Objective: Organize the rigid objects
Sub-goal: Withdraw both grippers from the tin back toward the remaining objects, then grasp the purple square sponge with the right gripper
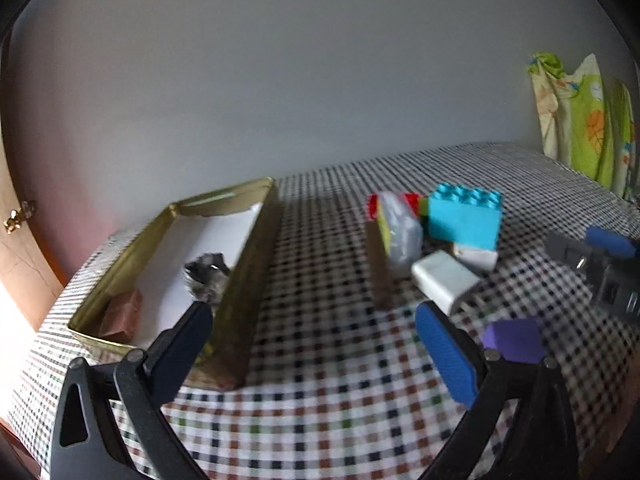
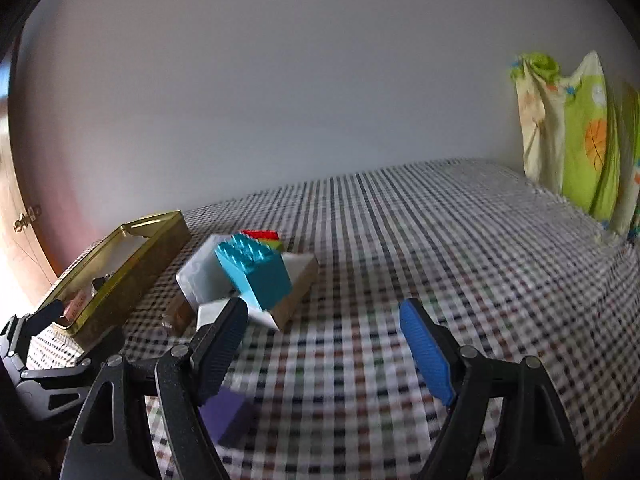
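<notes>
A: Where do the two grippers stand?

B: The left gripper [image 1: 316, 344] hangs over the checked table [image 1: 320, 400], jaws spread wide with nothing between them. The right gripper [image 2: 324, 344] is likewise agape and empty.

A: And the things to be sorted?

B: In the left wrist view, a gold tin [image 1: 248, 280] lies at nine o'clock, holding a brown block [image 1: 122, 316] and a grey, blurred lump [image 1: 208, 276]. At two o'clock sits a heap: turquoise brick [image 1: 466, 220], red brick [image 1: 412, 200] behind it, a white charger [image 1: 444, 280] in front. A purple block [image 1: 514, 340] lies at four o'clock, just beside the right finger.

A: From the right wrist?

B: The tin [image 2: 132, 280] is at nine o'clock, the turquoise brick [image 2: 256, 276] near the left finger, the purple block [image 2: 226, 420] low at seven o'clock.
</notes>
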